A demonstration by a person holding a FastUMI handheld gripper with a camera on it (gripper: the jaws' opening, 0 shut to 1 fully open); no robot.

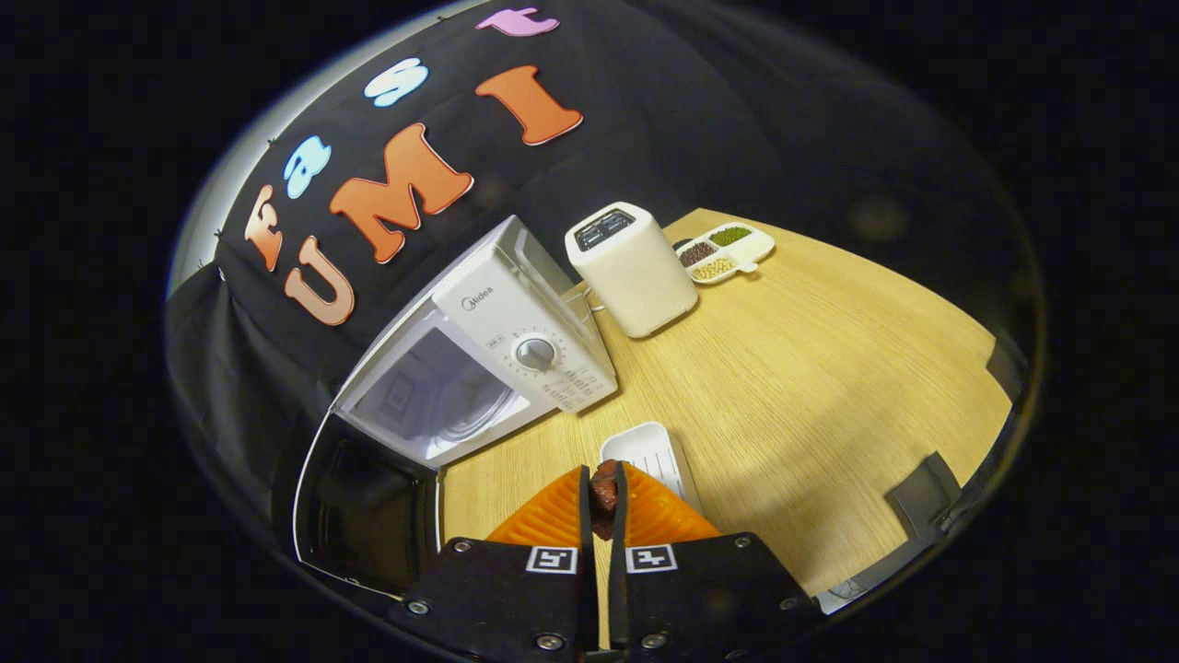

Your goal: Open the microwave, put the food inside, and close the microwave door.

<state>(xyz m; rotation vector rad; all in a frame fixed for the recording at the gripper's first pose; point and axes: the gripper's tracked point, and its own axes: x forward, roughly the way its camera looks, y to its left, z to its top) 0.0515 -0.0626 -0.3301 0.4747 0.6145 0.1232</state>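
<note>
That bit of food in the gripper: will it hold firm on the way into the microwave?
Probably. The gripper is shut on the dark red food piece, which looks small and light. It may be soft, since it bulges past the fingers. The microwave already stands open.

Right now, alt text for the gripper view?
The gripper is shut on a dark piece of food above a white tray. Beyond it the white microwave stands with its door open, beside a toaster.
</note>
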